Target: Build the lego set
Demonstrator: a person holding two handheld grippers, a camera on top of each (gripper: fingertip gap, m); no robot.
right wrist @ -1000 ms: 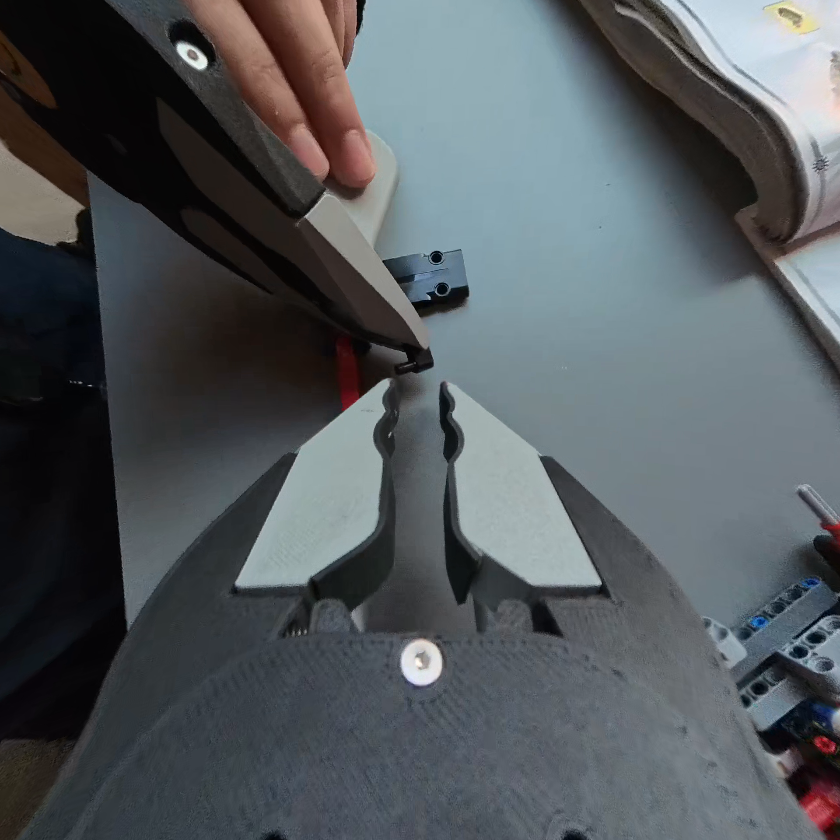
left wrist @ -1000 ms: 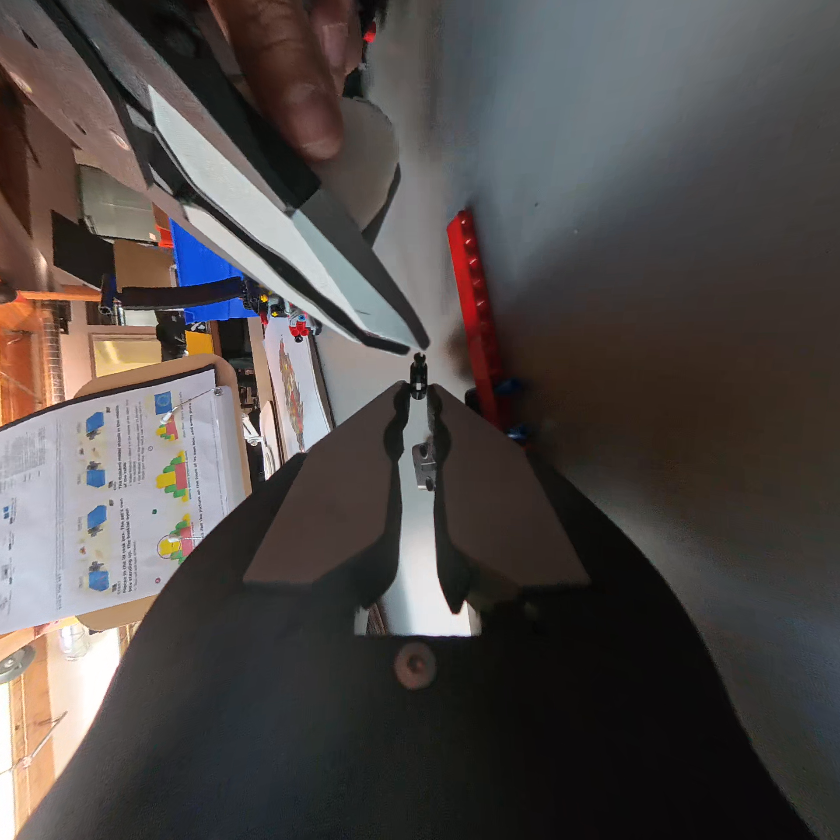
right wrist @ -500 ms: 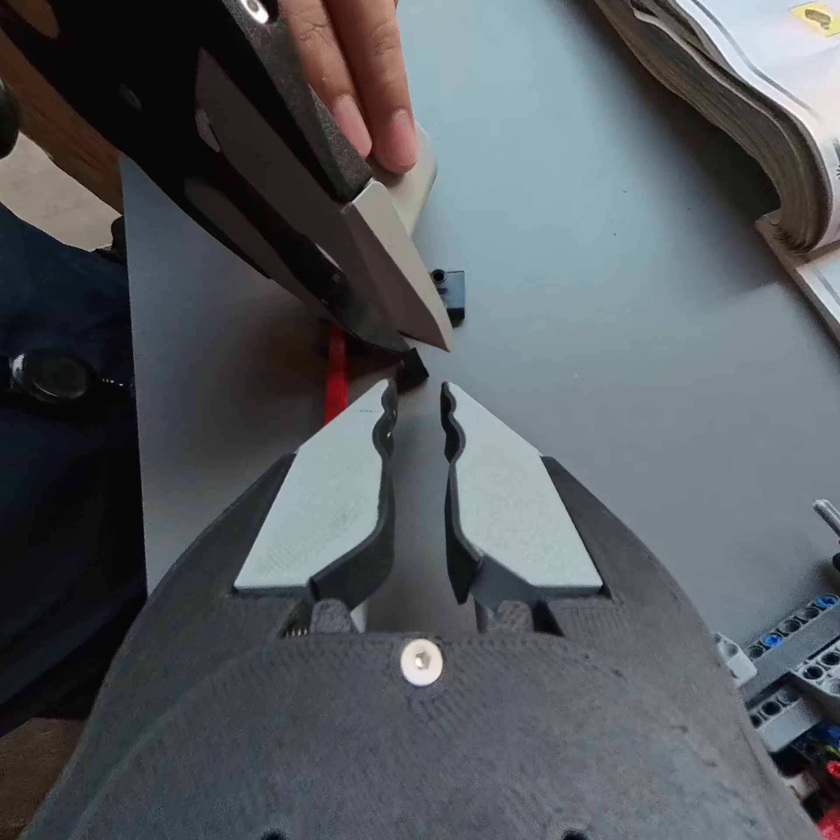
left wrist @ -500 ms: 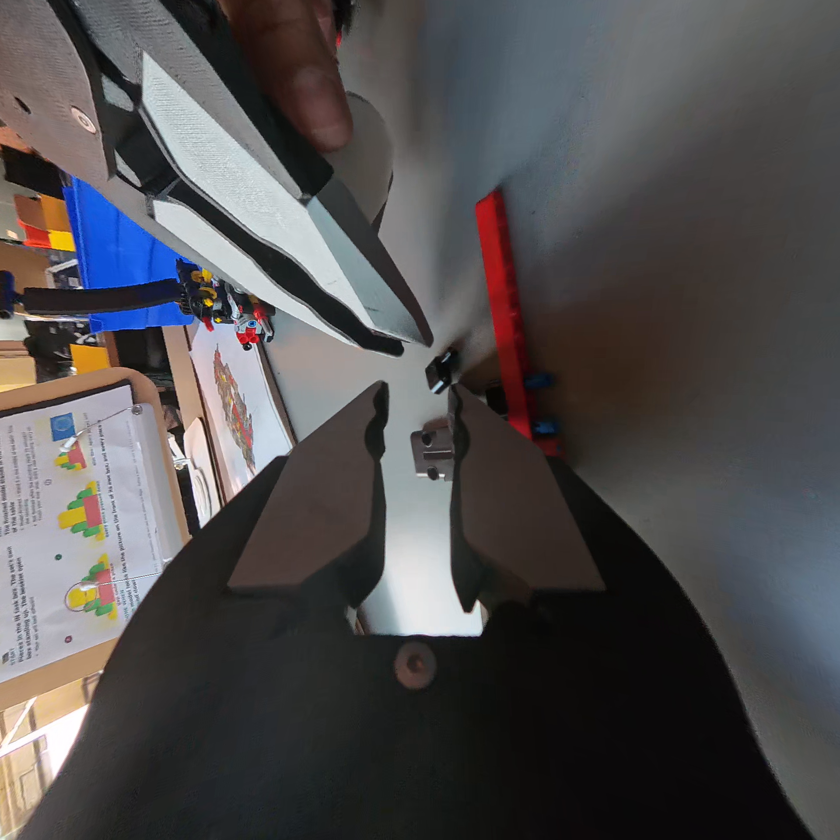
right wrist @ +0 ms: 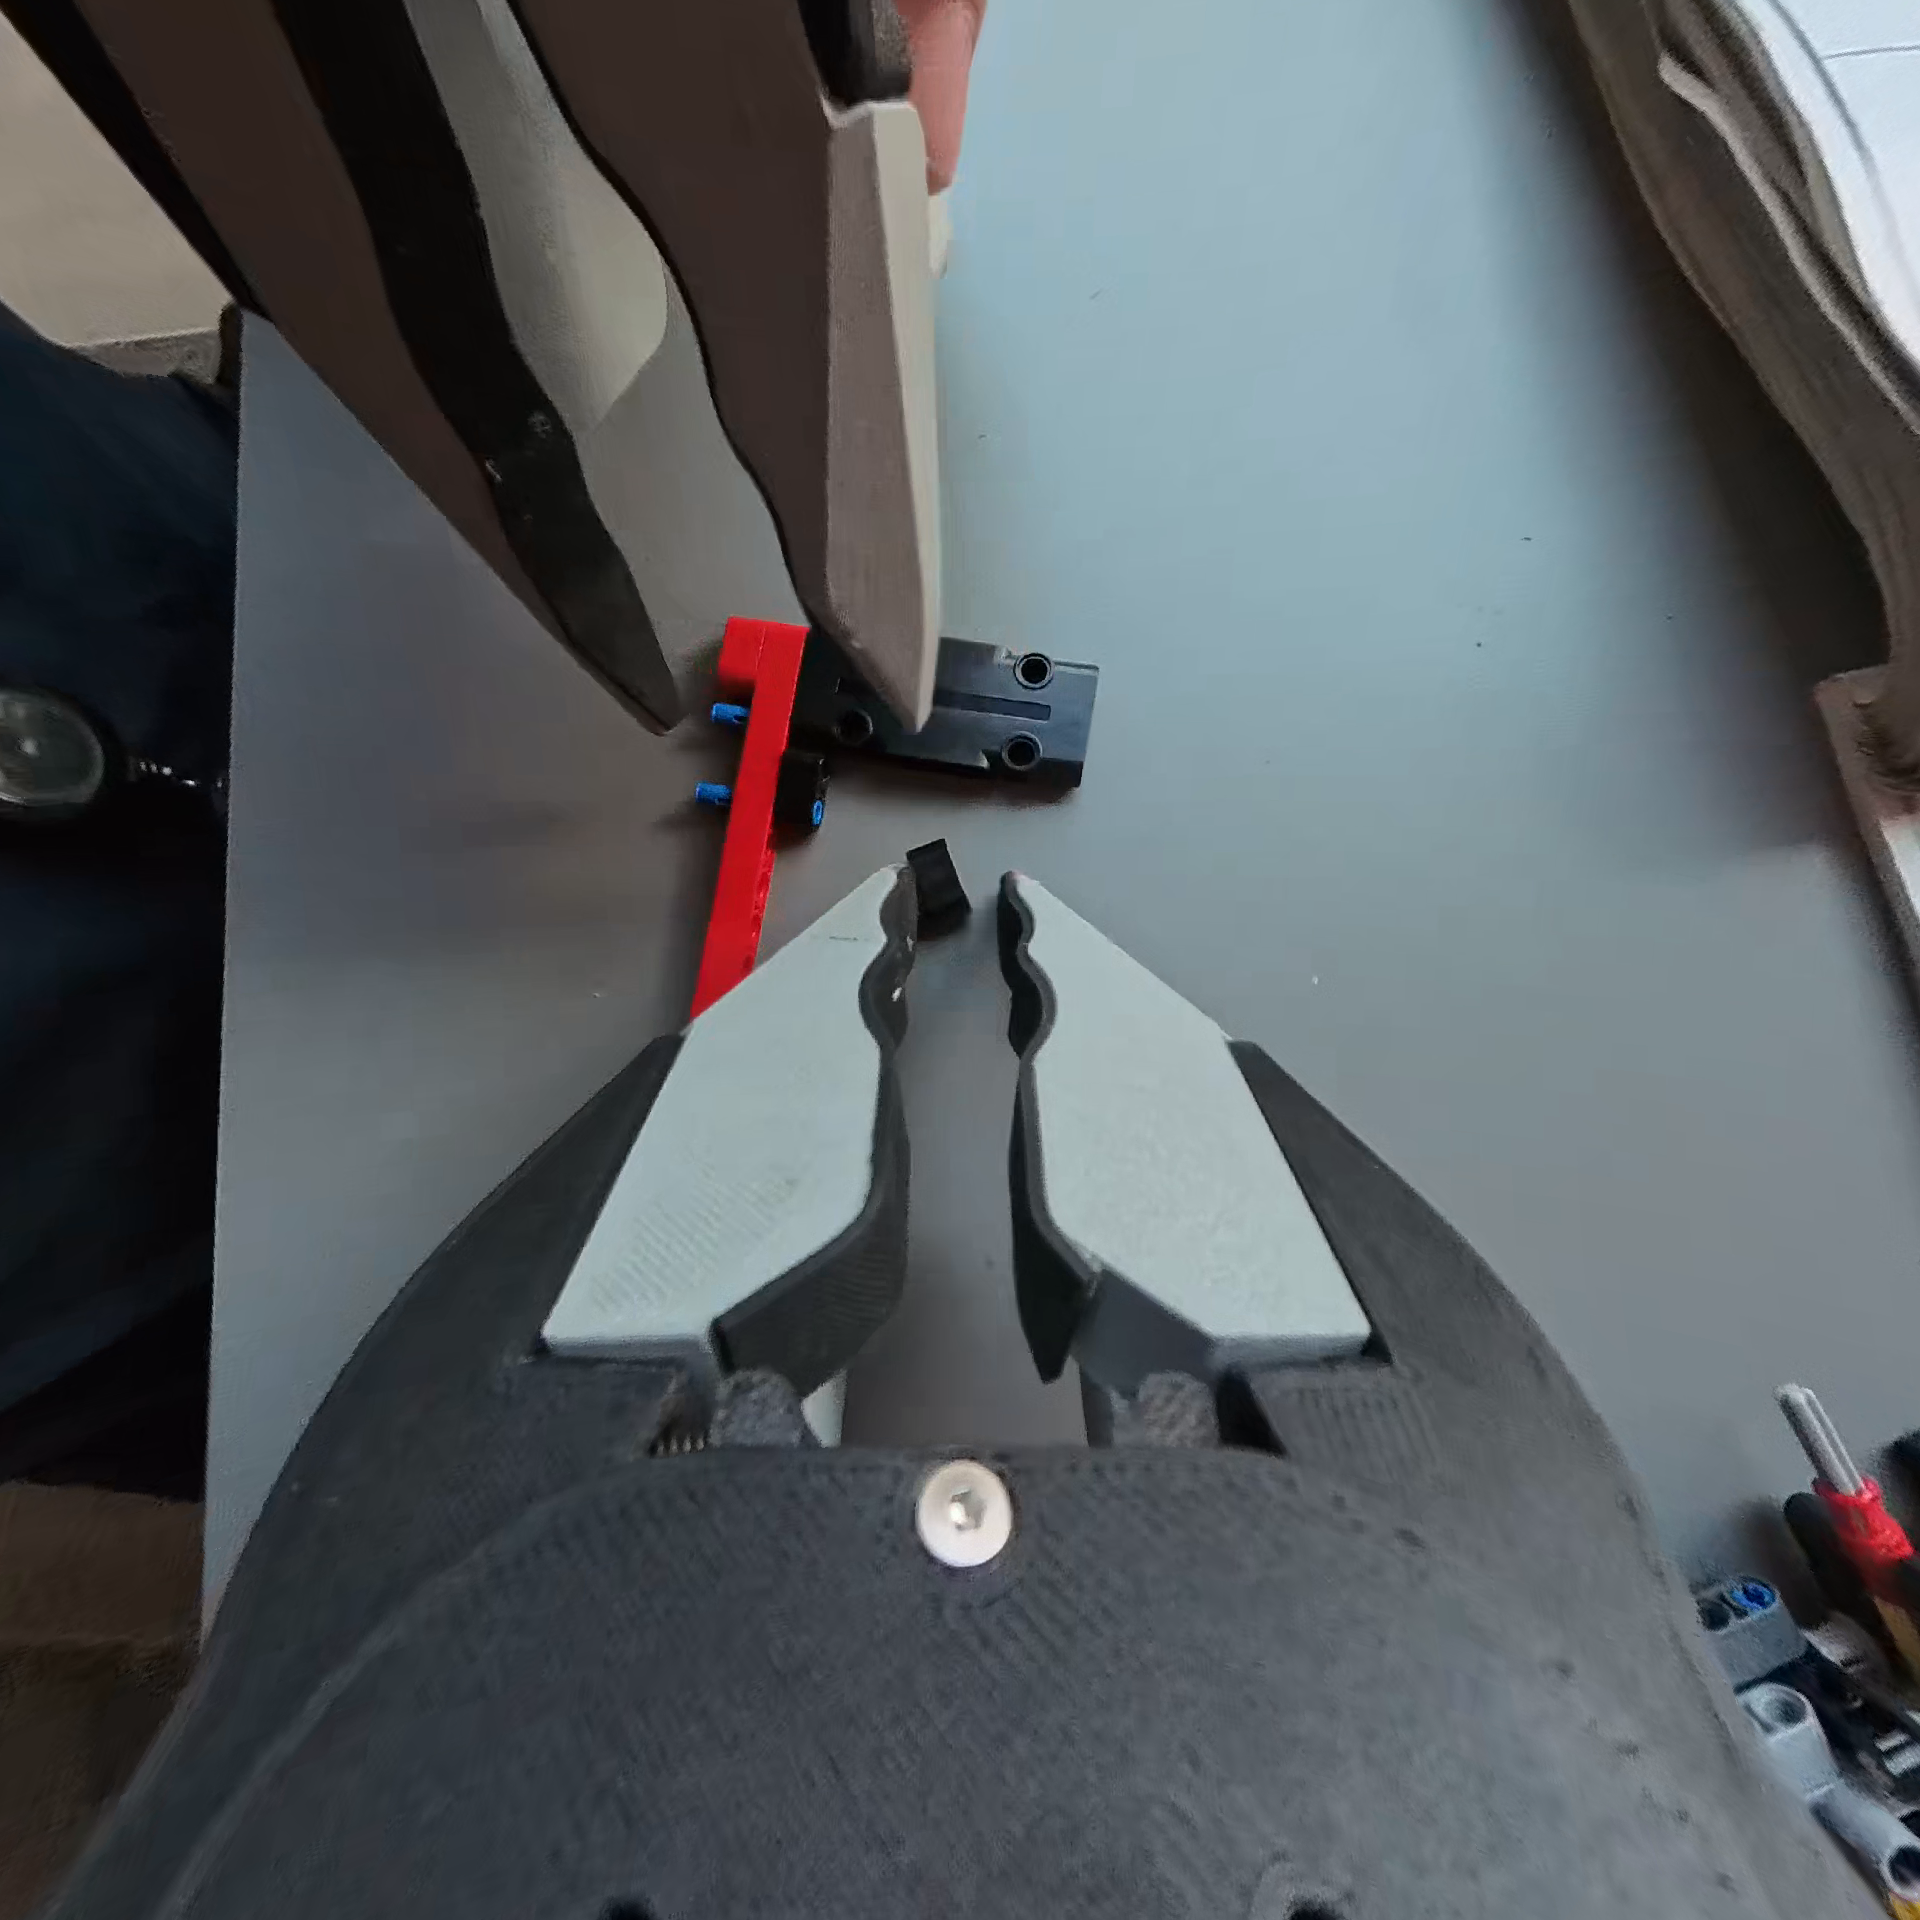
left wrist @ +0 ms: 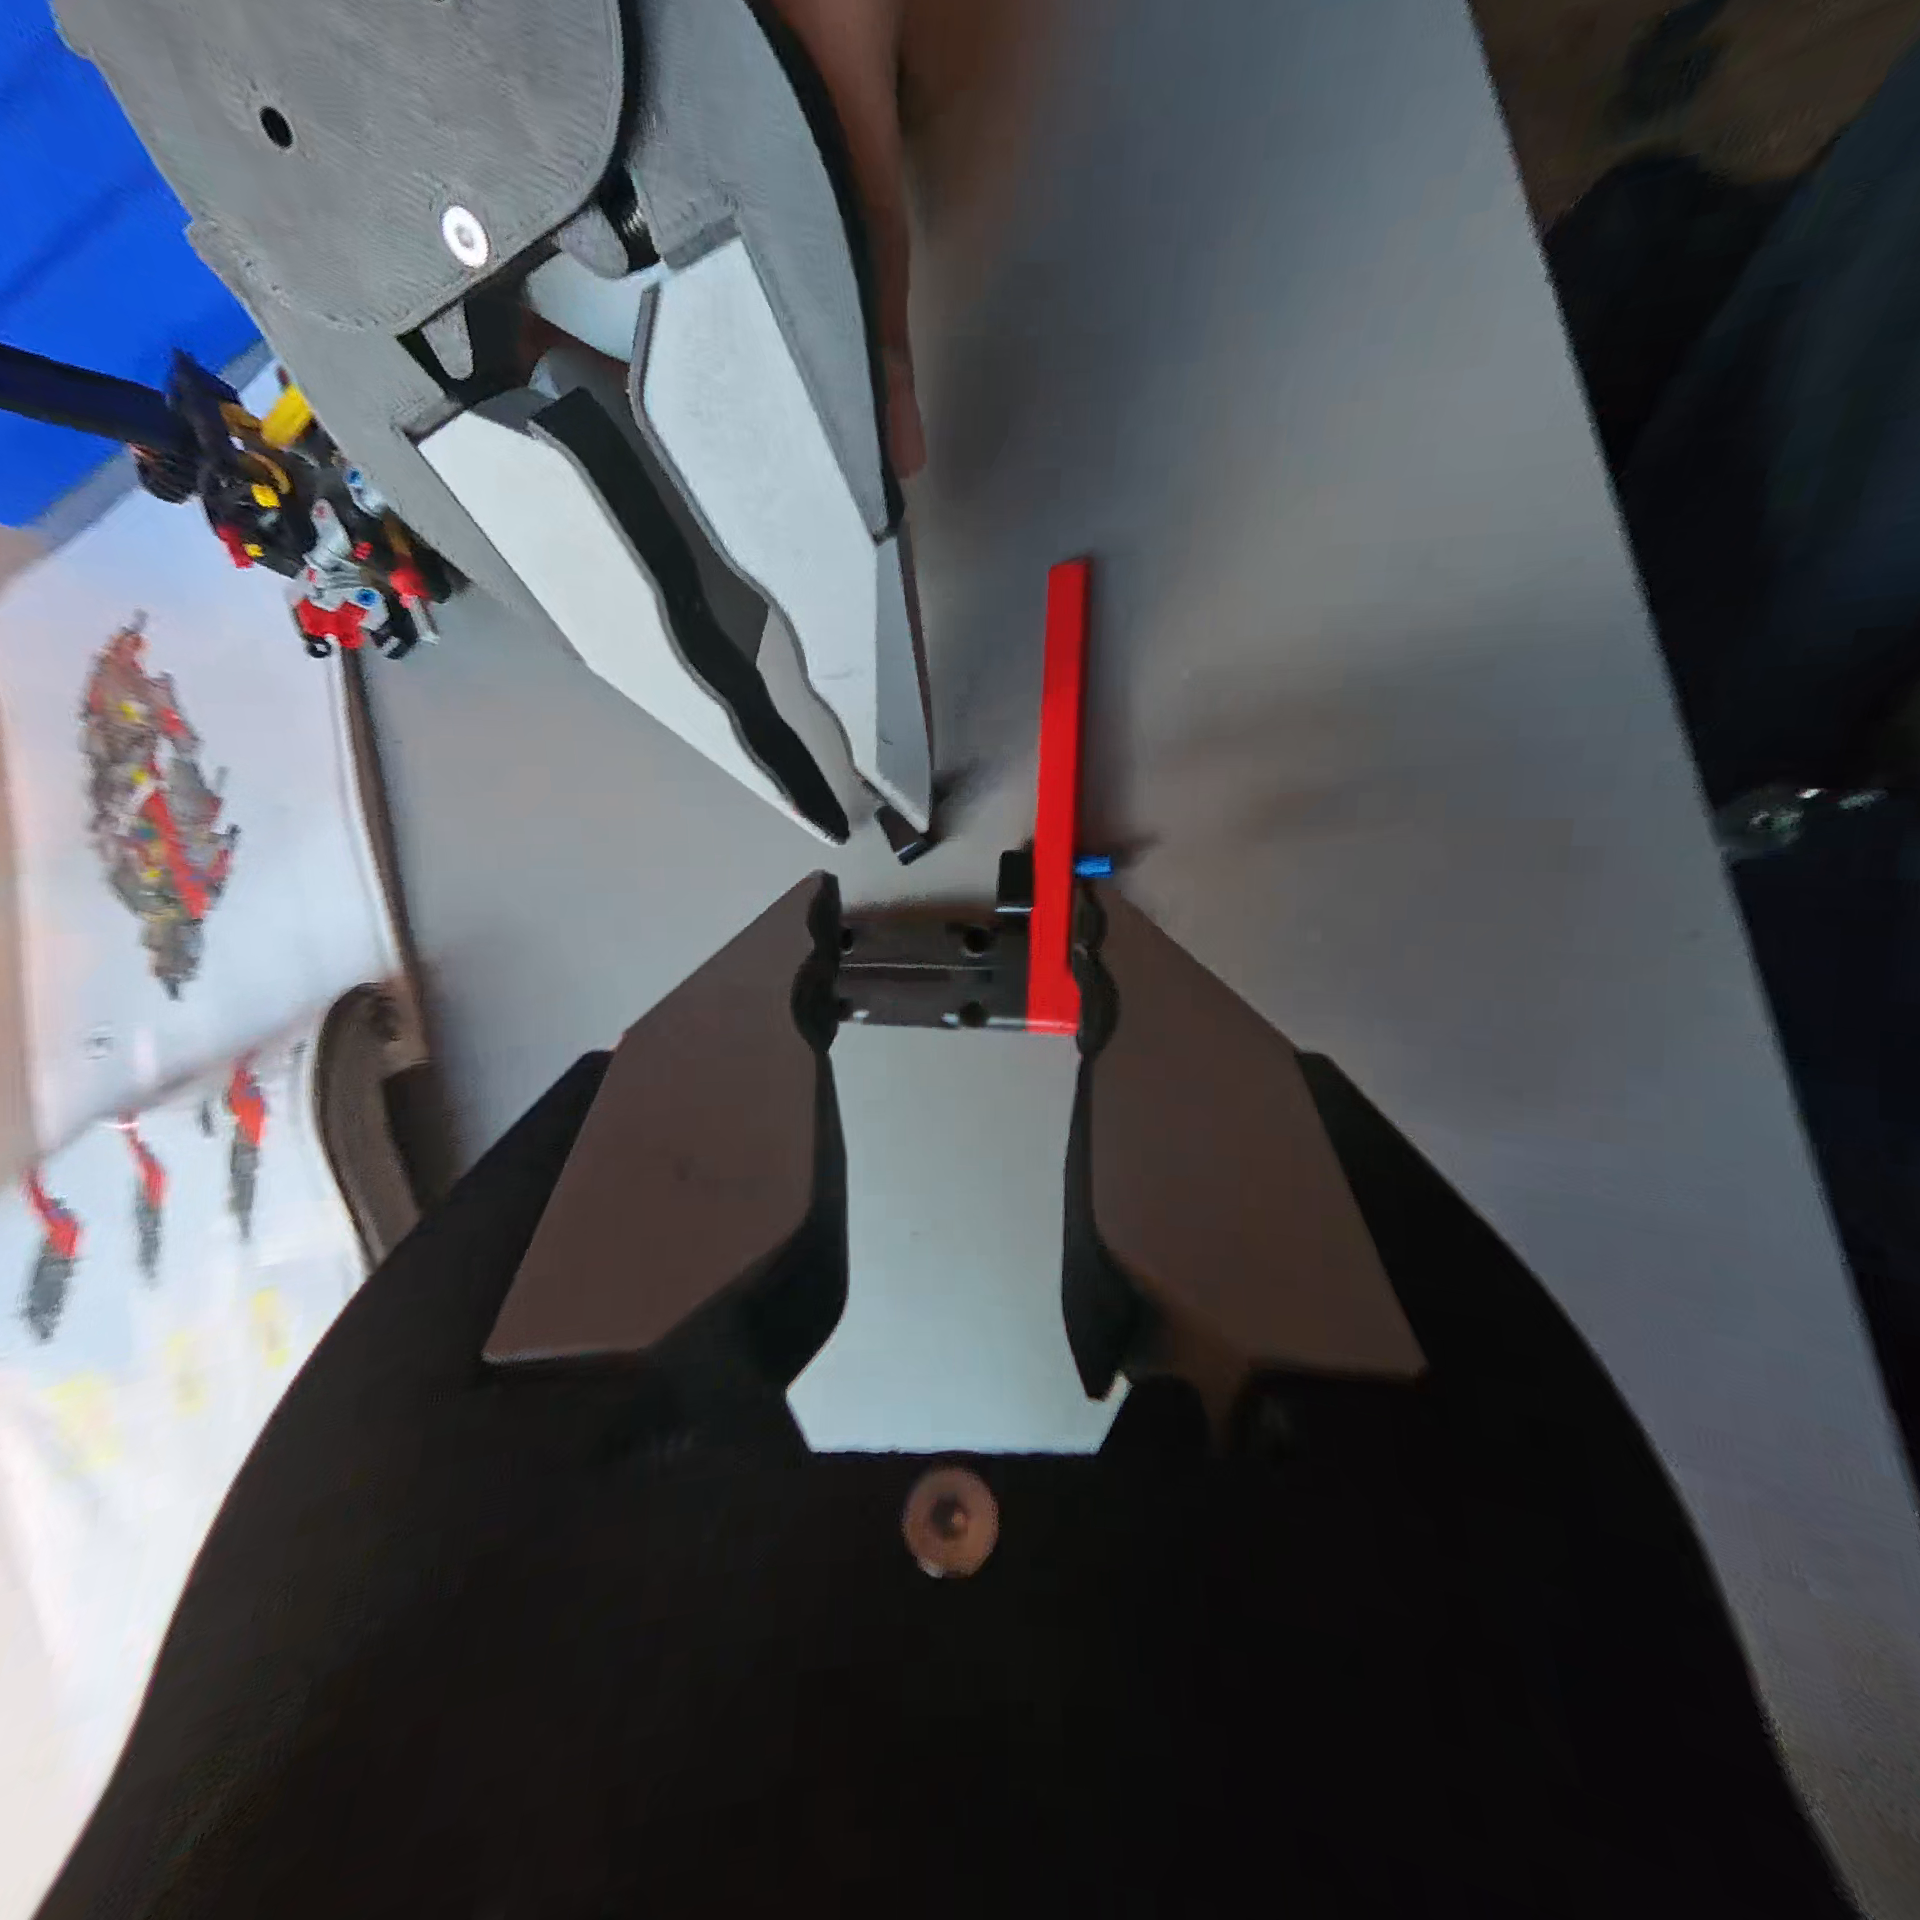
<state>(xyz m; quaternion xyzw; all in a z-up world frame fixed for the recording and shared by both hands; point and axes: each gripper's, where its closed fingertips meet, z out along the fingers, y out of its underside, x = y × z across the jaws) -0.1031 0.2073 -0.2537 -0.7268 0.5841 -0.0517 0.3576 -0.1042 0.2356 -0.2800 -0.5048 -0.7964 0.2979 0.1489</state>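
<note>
The left tongs (left wrist: pixel 954 971) are spread around a black plate (left wrist: pixel 920 977) and red beam (left wrist: pixel 1055 831); whether these are pressed cannot be told. The right tongs (right wrist: pixel 951 904) are parted, a small black piece (right wrist: pixel 938 881) touching one finger.

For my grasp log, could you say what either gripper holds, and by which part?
Nothing is clamped: a small black piece touches one finger of the right gripper; the left gripper straddles the black plate and red beam.
</note>
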